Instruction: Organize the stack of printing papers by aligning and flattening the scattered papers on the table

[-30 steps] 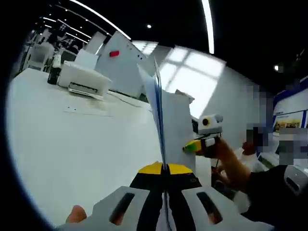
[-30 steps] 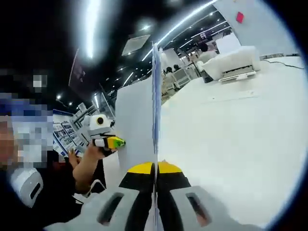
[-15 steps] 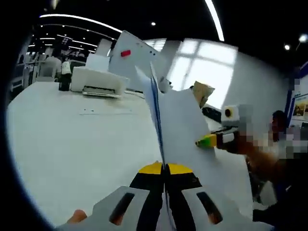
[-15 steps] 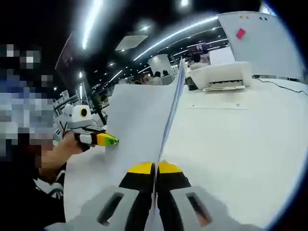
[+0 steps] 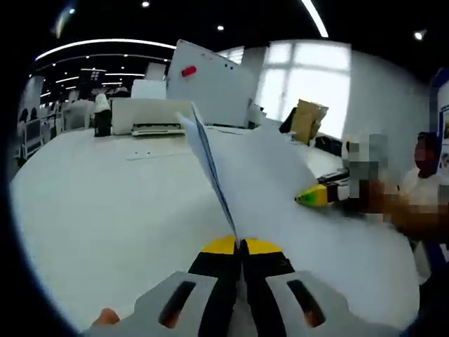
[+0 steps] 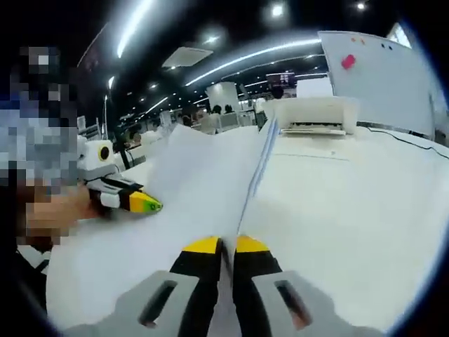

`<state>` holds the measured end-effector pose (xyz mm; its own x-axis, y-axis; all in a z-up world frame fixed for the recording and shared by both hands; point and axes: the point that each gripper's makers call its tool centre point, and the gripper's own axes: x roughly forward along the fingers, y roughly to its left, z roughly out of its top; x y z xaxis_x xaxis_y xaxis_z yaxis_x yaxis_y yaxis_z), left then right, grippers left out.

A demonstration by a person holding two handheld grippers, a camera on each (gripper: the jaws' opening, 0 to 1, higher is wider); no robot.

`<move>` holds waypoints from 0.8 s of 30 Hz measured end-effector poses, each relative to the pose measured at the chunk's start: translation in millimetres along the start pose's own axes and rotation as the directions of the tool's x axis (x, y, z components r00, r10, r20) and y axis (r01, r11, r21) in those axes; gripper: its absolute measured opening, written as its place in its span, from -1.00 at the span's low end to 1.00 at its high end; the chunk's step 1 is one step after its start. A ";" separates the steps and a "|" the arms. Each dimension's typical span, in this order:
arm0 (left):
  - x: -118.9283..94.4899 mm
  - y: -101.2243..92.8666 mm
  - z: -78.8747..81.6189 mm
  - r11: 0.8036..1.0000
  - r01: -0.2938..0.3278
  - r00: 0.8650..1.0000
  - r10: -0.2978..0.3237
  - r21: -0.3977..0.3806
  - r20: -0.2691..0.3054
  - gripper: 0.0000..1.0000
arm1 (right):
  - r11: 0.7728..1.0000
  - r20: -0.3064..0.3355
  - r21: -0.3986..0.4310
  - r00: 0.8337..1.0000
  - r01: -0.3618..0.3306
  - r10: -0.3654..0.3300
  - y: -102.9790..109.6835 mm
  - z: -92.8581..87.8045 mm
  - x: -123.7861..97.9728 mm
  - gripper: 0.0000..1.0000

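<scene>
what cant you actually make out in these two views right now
- Number of sheets in the paper stack: left gripper view, edges blur together.
- Near edge of the stack inside the left gripper: left gripper view, covered by the shut jaws.
- Right gripper: right gripper view, same, its shut jaws hide the clamped edge.
- Printer details: right gripper view, too small.
- Table under the stack: hidden by paper.

I see yellow tips on black jaws with grey bases on my left gripper, clamped on a white stack of papers whose edge shows thin blue lines. My right gripper has the same yellow, black and grey. Past the claws lie a white table, a white printer, and a white board carrying a red magnet.
</scene>
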<state>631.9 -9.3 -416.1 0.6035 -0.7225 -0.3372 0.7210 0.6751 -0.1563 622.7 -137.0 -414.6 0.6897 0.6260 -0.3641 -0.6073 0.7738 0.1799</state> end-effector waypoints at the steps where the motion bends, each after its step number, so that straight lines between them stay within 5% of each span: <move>1: 0.0 0.2 0.1 1.000 -0.007 1.000 0.007 0.016 -0.002 -0.85 | 1.000 -0.013 -0.019 1.000 0.019 -0.020 -2.6 -2.7 0.8 -0.92; 4: 1.2 0.4 -1.4 0.998 -0.031 0.999 0.031 0.064 -0.007 -0.84 | 0.990 -0.026 -0.112 0.996 0.081 -0.085 -7.7 -7.9 4.2 -0.86; 18: -2.0 1.5 -1.4 0.986 -0.075 0.997 0.073 0.147 0.025 -0.70 | 0.979 0.008 -0.150 0.991 0.136 -0.136 -13.1 -6.9 3.1 -0.66; 24: -4.9 6.8 1.5 0.965 -0.140 0.990 0.130 0.220 0.057 -0.53 | 0.966 0.035 -0.178 0.982 0.189 -0.186 -20.1 -5.1 1.6 -0.51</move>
<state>634.4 -1.4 -414.1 0.7106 -0.6359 -0.3012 0.6868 0.7199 0.1004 634.0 -152.0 -423.5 0.8039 0.4742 -0.3590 -0.5261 0.8484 -0.0577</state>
